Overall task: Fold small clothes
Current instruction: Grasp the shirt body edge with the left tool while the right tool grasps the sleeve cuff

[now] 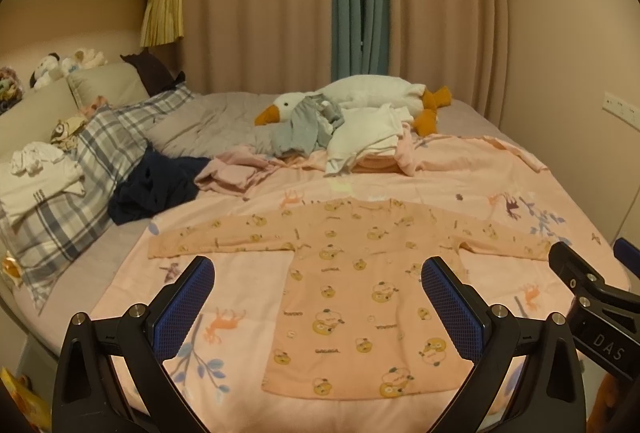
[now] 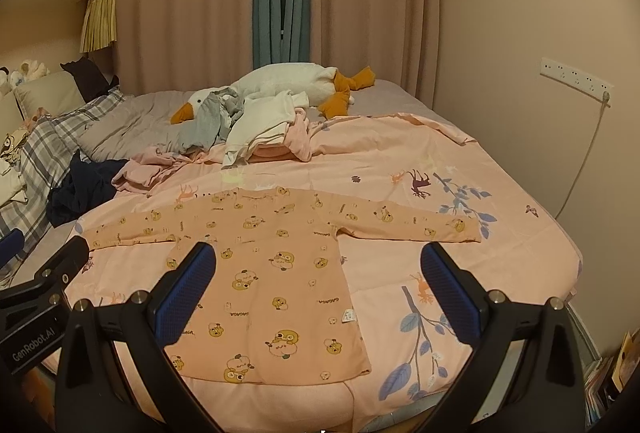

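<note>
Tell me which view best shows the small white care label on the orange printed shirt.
The right wrist view: the white care label shows at the orange printed shirt's side seam. The left wrist view shows the shirt, but no label is discernible.

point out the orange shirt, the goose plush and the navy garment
orange shirt point(image 1: 360, 297), left wrist view, on its chest panel
goose plush point(image 2: 288, 77), right wrist view, on its white body
navy garment point(image 1: 156, 189), left wrist view, on the crumpled middle

Dim, warm orange-pink indoor light fills both views, evenly spread with only soft shadows. Strong fisheye distortion bends the curtains point(image 1: 280, 1) and walls, with black vignette at the corners. Detail is slightly soft and grainy; no glare.
</note>
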A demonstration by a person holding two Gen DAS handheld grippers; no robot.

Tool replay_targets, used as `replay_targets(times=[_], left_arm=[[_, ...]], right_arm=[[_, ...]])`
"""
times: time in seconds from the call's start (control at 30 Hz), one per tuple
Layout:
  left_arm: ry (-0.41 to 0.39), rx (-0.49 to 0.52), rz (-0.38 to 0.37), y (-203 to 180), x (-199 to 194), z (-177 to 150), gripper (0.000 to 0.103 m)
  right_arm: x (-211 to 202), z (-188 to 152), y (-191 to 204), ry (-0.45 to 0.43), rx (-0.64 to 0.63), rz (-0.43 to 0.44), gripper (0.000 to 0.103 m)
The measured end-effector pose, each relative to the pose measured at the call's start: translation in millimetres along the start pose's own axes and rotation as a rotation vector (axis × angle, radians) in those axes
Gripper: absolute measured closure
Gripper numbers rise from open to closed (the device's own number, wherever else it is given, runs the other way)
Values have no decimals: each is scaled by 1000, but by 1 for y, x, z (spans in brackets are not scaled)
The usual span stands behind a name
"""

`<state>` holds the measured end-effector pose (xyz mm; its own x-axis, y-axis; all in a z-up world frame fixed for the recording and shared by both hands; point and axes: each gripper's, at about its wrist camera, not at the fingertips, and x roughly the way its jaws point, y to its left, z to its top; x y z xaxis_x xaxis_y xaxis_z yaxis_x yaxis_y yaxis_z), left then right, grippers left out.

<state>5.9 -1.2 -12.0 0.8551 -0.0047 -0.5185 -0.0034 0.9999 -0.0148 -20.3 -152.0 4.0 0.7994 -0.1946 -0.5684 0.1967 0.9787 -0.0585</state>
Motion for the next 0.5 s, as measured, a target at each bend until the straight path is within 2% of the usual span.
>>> replay_targets(times=[0.2, 0.33, 0.47, 0.5], left_arm=[[33, -34, -52, 14, 46, 11, 0], [89, -97, -170, 40, 112, 23, 0], [173, -160, -181, 62, 182, 21, 1], [228, -184, -192, 71, 212, 17, 4]], right_arm=[[39, 7, -16, 30, 15, 18, 1], [95, 22, -48, 80, 22, -11, 1], [163, 33, -94, 158, 29, -82, 2], [181, 35, -109, 188, 51, -91, 2]])
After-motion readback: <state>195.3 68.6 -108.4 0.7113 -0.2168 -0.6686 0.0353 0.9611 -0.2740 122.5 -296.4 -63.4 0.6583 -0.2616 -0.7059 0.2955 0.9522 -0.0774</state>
